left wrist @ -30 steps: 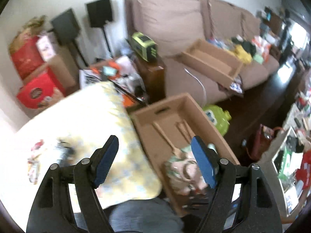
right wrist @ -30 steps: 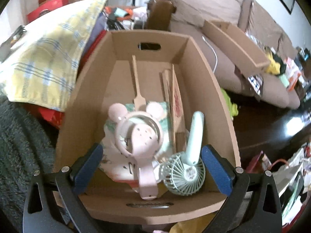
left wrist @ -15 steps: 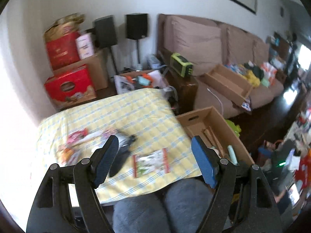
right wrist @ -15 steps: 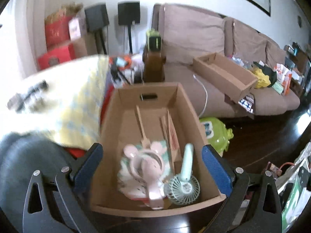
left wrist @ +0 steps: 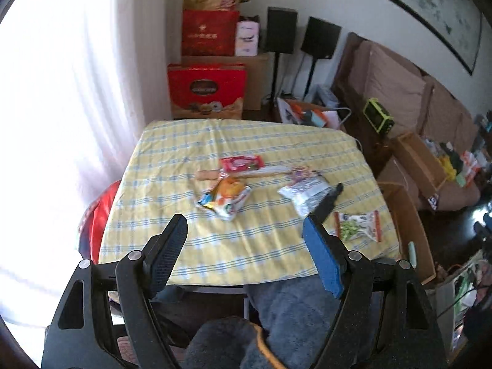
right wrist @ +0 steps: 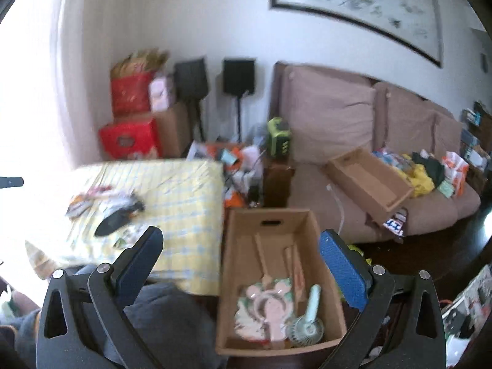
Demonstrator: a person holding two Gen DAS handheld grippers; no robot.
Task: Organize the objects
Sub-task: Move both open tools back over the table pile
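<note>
While your box (right wrist: 276, 279) beside the table's right edge already holds a pink fan (right wrist: 270, 307), a green fan (right wrist: 307, 316) and some wooden pieces, most of the work looks undone: on the table (left wrist: 184, 141) lie a red packet (left wrist: 242, 163), a wooden stick (left wrist: 246, 173), an orange snack bag (left wrist: 224, 198), a silver pouch (left wrist: 304, 192), a black tool (left wrist: 329, 203) and, near the right edge, a green packet (left wrist: 358, 226). Your left gripper (left wrist: 246, 246) and right gripper (right wrist: 240, 264) both hang with jaws apart, holding nothing
</note>
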